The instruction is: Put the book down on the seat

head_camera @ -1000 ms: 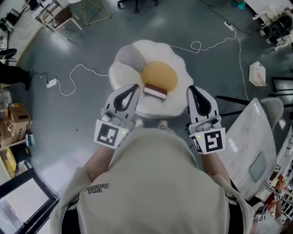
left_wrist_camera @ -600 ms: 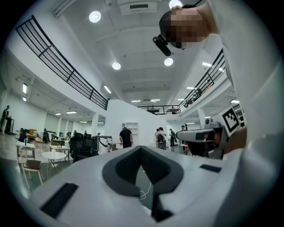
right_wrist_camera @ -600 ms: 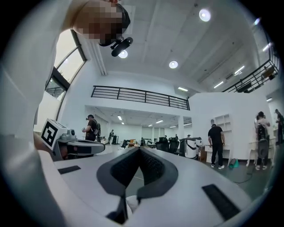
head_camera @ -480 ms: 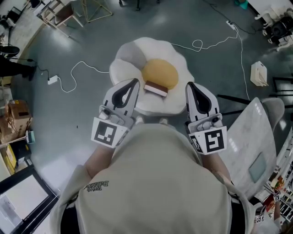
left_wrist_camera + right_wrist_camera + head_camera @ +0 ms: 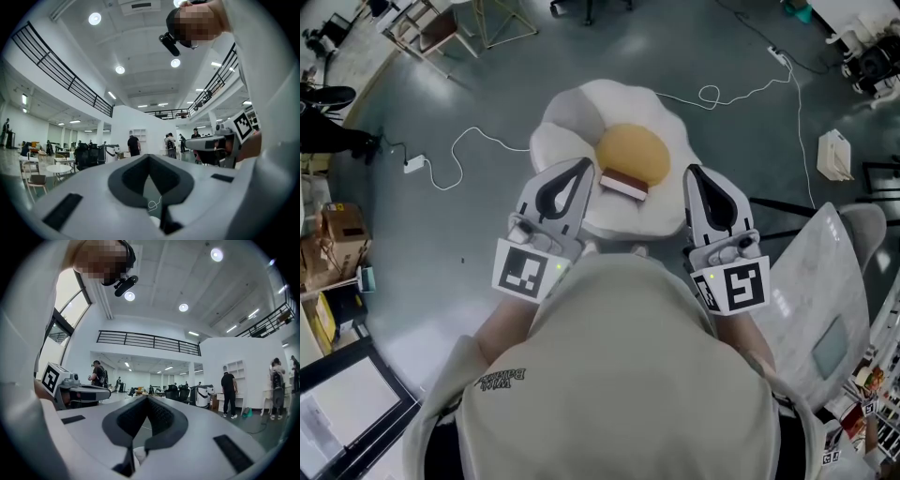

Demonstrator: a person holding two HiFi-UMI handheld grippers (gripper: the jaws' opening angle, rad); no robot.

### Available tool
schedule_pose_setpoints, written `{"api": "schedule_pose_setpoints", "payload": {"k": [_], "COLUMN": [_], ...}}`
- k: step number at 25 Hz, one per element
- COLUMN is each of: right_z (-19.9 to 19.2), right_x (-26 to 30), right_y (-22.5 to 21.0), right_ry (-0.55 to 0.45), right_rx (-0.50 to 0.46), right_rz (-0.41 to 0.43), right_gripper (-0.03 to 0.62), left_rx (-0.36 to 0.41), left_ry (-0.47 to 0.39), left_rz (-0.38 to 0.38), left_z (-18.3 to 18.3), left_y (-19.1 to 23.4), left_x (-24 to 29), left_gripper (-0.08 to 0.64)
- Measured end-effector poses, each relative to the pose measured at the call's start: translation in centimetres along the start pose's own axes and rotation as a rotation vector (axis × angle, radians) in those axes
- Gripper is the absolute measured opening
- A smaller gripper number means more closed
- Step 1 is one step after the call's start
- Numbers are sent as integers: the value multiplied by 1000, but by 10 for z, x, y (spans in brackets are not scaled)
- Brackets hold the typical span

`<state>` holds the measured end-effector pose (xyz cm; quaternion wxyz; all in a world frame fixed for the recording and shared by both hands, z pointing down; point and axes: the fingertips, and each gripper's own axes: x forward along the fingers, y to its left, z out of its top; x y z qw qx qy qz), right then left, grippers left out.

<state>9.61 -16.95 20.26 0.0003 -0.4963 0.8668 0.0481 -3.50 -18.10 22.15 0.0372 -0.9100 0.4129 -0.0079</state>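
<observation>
Book [image 5: 623, 183] status: placed. The fried-egg cushion seat [image 5: 572, 131] bears it flat at the yolk's near edge. Left tool [image 5: 578, 169] and right tool [image 5: 693, 174] are both closed, empty, clear of it. Judged complete; no further grasp required.
</observation>
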Motion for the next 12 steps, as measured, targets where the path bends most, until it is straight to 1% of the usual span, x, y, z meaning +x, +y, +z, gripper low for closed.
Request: {"api": "schedule_pose_setpoints", "payload": {"k": [5, 8, 12], "right_z": [6, 9, 9], "right_x": [1, -1, -6], "right_y": [6, 8, 9], "right_ry": [-6, -12, -16], "right_rx": [-74, -85, -84], "right_rz": [3, 2, 5], "right_gripper": [9, 9, 9], "left_rx": [0, 10, 12], "left_ry": [-15, -36, -37], "left_rz": [-6, -11, -12], "left_z": [4, 8, 9], "left_y": [1, -1, -6], "left_x": [-1, -2, -2], "left_gripper": [11, 11, 11]}}
